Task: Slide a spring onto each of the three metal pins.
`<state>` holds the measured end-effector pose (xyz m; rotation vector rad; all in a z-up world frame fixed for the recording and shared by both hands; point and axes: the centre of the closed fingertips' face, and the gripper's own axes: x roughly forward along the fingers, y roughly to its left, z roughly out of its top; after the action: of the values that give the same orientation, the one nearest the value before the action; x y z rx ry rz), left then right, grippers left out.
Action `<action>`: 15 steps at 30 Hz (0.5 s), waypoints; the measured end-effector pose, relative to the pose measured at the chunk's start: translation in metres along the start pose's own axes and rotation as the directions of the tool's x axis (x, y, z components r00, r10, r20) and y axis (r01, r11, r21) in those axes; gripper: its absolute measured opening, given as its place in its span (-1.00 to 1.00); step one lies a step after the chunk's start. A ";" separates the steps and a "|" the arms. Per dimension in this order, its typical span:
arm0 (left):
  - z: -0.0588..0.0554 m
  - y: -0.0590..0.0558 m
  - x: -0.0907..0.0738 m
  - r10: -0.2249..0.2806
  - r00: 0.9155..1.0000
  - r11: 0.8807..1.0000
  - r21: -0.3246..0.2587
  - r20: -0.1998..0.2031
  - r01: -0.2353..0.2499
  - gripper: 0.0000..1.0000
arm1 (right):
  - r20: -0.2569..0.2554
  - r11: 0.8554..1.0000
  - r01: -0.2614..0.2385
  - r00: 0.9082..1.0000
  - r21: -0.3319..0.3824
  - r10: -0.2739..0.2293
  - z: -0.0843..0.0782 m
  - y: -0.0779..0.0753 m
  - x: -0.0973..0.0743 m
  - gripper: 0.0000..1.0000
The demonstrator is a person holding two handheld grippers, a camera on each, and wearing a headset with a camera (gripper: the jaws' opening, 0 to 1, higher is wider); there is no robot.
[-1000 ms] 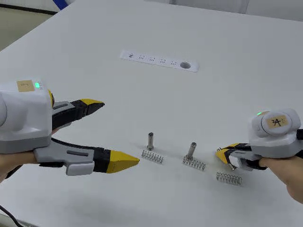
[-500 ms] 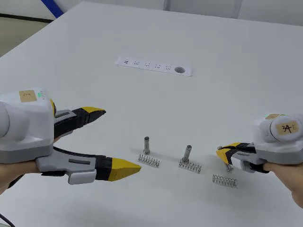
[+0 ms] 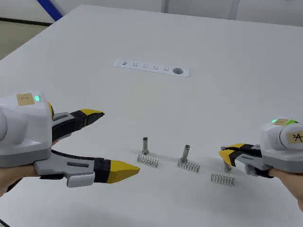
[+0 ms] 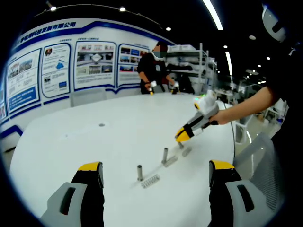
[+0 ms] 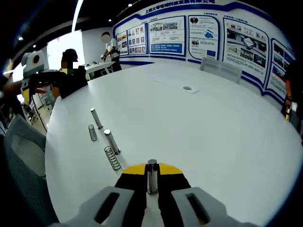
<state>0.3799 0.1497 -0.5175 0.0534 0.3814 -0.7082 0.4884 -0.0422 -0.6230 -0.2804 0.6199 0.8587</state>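
My right hand-held gripper (image 3: 226,158) pinched the third pin (image 5: 151,175) at lower right, probably steadying it for the spring (image 3: 223,179) just beside, left hand-held gripper (image 3: 118,141) spread, free to fetch it, two other pins (image 3: 145,145) standing mid-worktop (image 3: 199,109).

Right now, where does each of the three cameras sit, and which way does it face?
Head view: on the person's head, looking forward and down at the table; the left gripper and right gripper show.
Left gripper view: on the left gripper, looking along its open jaws toward the right gripper.
Right gripper view: on the right gripper, looking along jaws shut on a pin.
Shared: both gripper views see the upright pins.
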 end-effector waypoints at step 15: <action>-0.001 -0.004 0.000 -0.009 1.000 1.000 -0.004 -0.001 0.009 0.86 | 0.091 1.000 0.023 0.996 -0.019 -0.021 -0.004 0.002 -0.014 -0.85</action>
<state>0.3777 0.1468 -0.5179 0.0482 0.3841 -0.7166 0.4784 -0.0515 -0.6170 -0.2645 0.5227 0.8526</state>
